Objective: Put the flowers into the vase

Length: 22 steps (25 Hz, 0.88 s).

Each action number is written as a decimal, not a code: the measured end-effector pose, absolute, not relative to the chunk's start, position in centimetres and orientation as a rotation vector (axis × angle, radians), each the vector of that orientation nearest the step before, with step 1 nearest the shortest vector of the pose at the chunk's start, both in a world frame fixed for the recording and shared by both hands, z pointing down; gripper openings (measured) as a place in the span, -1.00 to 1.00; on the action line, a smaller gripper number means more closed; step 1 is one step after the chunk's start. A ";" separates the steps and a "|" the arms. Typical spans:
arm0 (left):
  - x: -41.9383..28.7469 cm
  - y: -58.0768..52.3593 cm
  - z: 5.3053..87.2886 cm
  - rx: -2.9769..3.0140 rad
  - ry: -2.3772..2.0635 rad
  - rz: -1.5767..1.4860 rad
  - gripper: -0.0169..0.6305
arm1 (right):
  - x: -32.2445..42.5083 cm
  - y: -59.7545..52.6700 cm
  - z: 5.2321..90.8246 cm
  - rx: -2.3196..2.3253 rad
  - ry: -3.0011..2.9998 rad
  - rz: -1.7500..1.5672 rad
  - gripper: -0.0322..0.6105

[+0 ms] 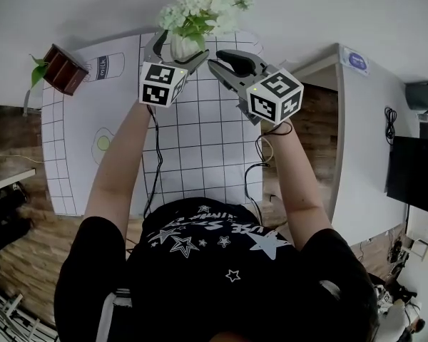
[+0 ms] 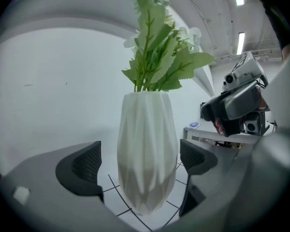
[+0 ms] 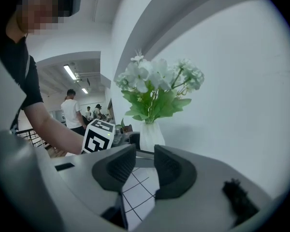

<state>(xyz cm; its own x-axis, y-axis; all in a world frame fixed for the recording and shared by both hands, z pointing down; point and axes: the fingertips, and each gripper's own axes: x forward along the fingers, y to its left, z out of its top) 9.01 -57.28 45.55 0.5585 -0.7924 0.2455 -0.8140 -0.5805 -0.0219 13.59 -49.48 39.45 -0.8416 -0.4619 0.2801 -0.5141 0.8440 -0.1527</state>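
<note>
**Flowers are sitting in the vase, and both tongs are holding nothing**

The bunch of white flowers with green leaves (image 2: pixel 159 57) is standing upright in the white faceted vase (image 2: pixel 147 153), at top centre of the head view, close to the pale wall. The left tongs (image 2: pixel 141 166) are straddling that vase with the jaws spread wide. A sliver of daylight is showing on both sides, so the pads are not pressing on it.

The right tongs (image 3: pixel 144 166) are hovering just right of the vase in the head view. Their jaws are drawn close with only a slim gap, and nothing is lying between them.

I'm reading this as the closing step, with the placing done. The stems are hidden inside the opaque vase, so how deep they are sitting is hard to say. The next move is calling for a straight pull back of the left tongs, without clipping the vase walls.

Around them, the white gridded paper mat (image 1: pixel 200 155) is covering the table. A small brown wooden planter with green leaves (image 1: pixel 63 68) is sitting well apart at upper left. Nothing is blocking the way out, but the overhanging leaves are crowding the space above the left jaws.
</note>
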 end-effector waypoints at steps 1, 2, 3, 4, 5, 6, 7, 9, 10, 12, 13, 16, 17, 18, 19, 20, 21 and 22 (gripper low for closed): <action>8.7 -57.1 45.4 2.681 -1.396 0.338 0.62 | 13.5 -49.2 39.5 0.752 -2.784 0.328 -0.51; 8.3 -56.8 45.1 2.673 -1.402 0.322 0.62 | 13.4 -48.8 39.4 0.753 -2.779 0.329 -0.51; 7.9 -56.4 44.8 2.665 -1.407 0.305 0.63 | 13.2 -48.4 39.4 0.756 -2.775 0.331 -0.51; 7.4 -55.9 44.5 2.659 -1.409 0.290 0.63 | 13.0 -48.0 39.2 0.761 -2.773 0.331 -0.51; 7.0 -55.4 44.2 2.654 -1.409 0.277 0.63 | 12.8 -47.6 39.1 0.769 -2.770 0.329 -0.51; 6.5 -54.9 43.8 2.651 -1.410 0.266 0.63 | 12.6 -47.3 38.8 0.778 -2.766 0.323 -0.51; 5.9 -54.3 43.4 2.649 -1.413 0.256 0.63 | 12.3 -46.9 38.6 0.788 -2.762 0.315 -0.51; 4.7 -53.1 42.6 2.643 -1.417 0.241 0.62 | 11.5 -46.2 37.9 0.805 -2.762 0.302 -0.51; 4.1 -52.4 42.3 2.637 -1.409 0.239 0.62 | 11.1 -45.8 37.5 0.813 -2.764 0.297 -0.51; 3.2 -50.6 41.9 2.628 -1.354 0.254 0.60 | 10.3 -44.8 36.6 0.834 -2.773 0.290 -0.51; 2.9 -49.6 41.8 2.629 -1.307 0.266 0.59 | 9.8 -44.3 36.1 0.846 -2.780 0.289 -0.52; 1.9 -46.4 40.8 2.650 -1.193 0.271 0.59 | 8.1 -42.9 34.6 0.864 -2.820 0.299 -0.55; 1.4 -45.3 40.3 2.659 -1.173 0.258 0.58 | 7.3 -42.4 34.0 0.865 -2.834 0.300 -0.55; 0.8 -44.2 39.6 2.667 -1.159 0.238 0.57 | 6.5 -41.9 33.4 0.866 -2.846 0.295 -0.56; 0.2 -43.2 38.9 2.675 -1.153 0.211 0.55 | 5.6 -41.2 32.9 0.870 -2.855 0.281 -0.56; -0.5 -42.2 38.2 2.681 -1.154 0.180 0.54 | 4.8 -40.6 32.3 0.875 -2.861 0.263 -0.57; -1.3 -41.3 37.5 2.686 -1.157 0.150 0.51 | 3.9 -39.9 31.8 0.880 -2.867 0.246 -0.58; -2.0 -40.3 37.0 2.691 -1.157 0.131 0.49 | 3.2 -39.1 31.4 0.886 -2.872 0.233 -0.59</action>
<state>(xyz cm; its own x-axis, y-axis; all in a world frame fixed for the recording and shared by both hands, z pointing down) -2.02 -40.32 37.00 0.6881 -0.7070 0.1631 -0.7256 -0.6701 0.1563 3.15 -39.09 31.41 -0.8200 -0.5479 0.1656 -0.5674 0.8161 -0.1094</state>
